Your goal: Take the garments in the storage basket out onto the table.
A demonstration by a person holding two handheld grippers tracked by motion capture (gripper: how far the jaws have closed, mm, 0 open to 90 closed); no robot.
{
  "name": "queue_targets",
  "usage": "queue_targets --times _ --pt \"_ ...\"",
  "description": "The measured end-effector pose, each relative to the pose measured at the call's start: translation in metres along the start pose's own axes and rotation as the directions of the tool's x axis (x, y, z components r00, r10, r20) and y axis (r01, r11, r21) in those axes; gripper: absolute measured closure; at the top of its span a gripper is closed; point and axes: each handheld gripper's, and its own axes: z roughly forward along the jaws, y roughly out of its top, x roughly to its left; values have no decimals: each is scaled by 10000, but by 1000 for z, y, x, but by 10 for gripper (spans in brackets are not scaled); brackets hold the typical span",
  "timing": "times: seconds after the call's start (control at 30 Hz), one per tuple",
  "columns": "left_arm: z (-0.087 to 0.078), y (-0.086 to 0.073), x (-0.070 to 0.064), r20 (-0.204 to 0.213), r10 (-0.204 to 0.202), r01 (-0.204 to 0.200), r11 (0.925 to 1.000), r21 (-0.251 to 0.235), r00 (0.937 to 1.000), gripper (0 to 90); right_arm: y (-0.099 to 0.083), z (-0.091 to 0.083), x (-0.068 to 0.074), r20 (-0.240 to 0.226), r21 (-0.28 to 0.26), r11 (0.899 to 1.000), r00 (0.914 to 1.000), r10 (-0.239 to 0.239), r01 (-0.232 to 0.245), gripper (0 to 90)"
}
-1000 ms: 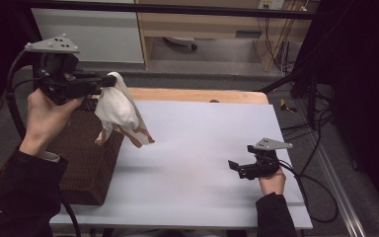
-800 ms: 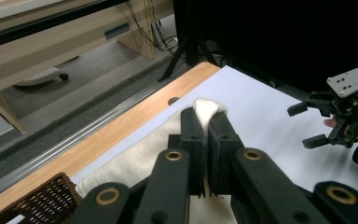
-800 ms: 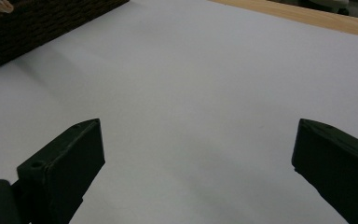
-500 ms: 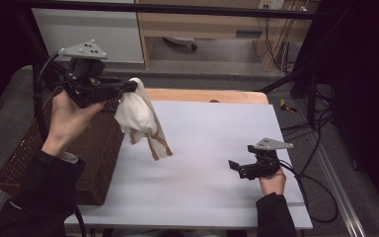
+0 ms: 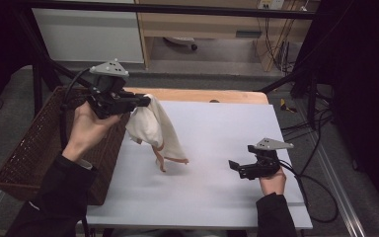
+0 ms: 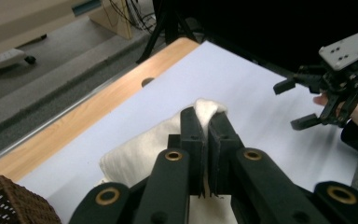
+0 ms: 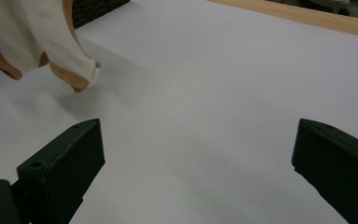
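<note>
Left gripper [image 5: 145, 101] is clamped on a cream cloth [image 5: 153, 128] with tan edging, holding it up over the left part of the white tabletop [image 5: 217, 197], just beside the brown wicker basket [image 5: 34, 148] that stands at the table's left edge. The cloth hangs down, and its lowest tip reaches close to the surface. Right gripper [image 5: 239, 168] sits low near the table's right near corner, its jaws wide apart with nothing between them, well apart from the cloth.

From the left gripper view, the cloth [image 6: 205, 109] bulges out just past the closed jaw tips, with the right gripper [image 6: 298, 105] farther off. From the right gripper view, the cloth's tan-edged ends [image 7: 74, 70] dangle above their shadow on the white surface.

Beyond the table's far wooden edge [image 5: 202, 95] lie a grey floor and light wooden furniture.
</note>
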Motion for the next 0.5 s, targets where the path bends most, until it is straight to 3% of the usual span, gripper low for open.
queue_targets --times 0.5 --pt "45 -41 -7 314 -244 225 9980 585 9992 851 0 1 0 13 38 10000 10000 1 -1 29"
